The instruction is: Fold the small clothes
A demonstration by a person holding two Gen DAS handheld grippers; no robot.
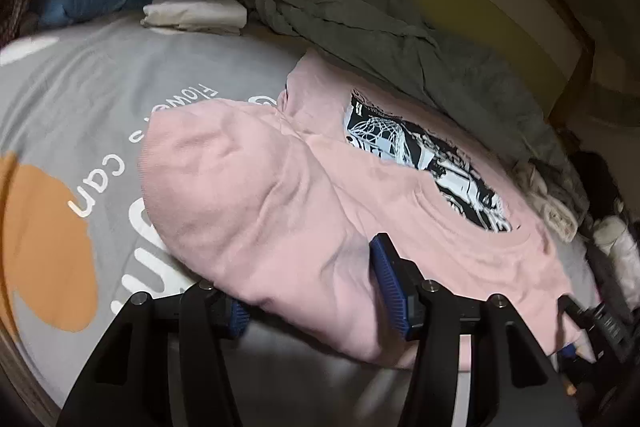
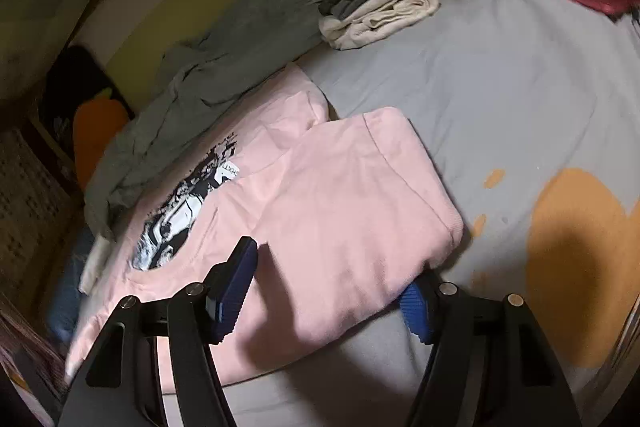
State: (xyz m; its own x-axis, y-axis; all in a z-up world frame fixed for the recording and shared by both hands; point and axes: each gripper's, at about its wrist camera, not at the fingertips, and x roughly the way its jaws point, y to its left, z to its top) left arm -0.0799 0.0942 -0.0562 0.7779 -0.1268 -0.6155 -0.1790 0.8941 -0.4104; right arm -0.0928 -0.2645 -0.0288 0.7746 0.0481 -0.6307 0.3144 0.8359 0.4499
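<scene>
- The left claw (image 1: 316, 291) is seen with its jaws partly apart, straddling the near fold of the pink shirt (image 1: 280, 195); cloth lies between the blue pads (image 1: 390, 283), but whether it is pinched cannot be told.
- The right claw (image 2: 328, 291) is likewise held moderately wide over the shirt's near edge, with pink cloth between the jaws and no clear pinch visible.
- The step in hand is judged to be mid-fold: the sides are already laid inward over the printed graphic (image 2: 188, 211), and the near edge is being taken up.
- What is called for next, by judgement, is a firm pinch by both claws on that edge and a lift away toward the far hem, so the shirt is halved.
- The shirt is found on the grey bedsheet (image 2: 500, 99), its far edge touching a heap of grey clothing (image 1: 400, 39).
- Open sheet is offered at either side of the shirt; the far side is crowded by the heap and a folded cream garment (image 2: 384, 15), so little room is left beyond the hem.
</scene>
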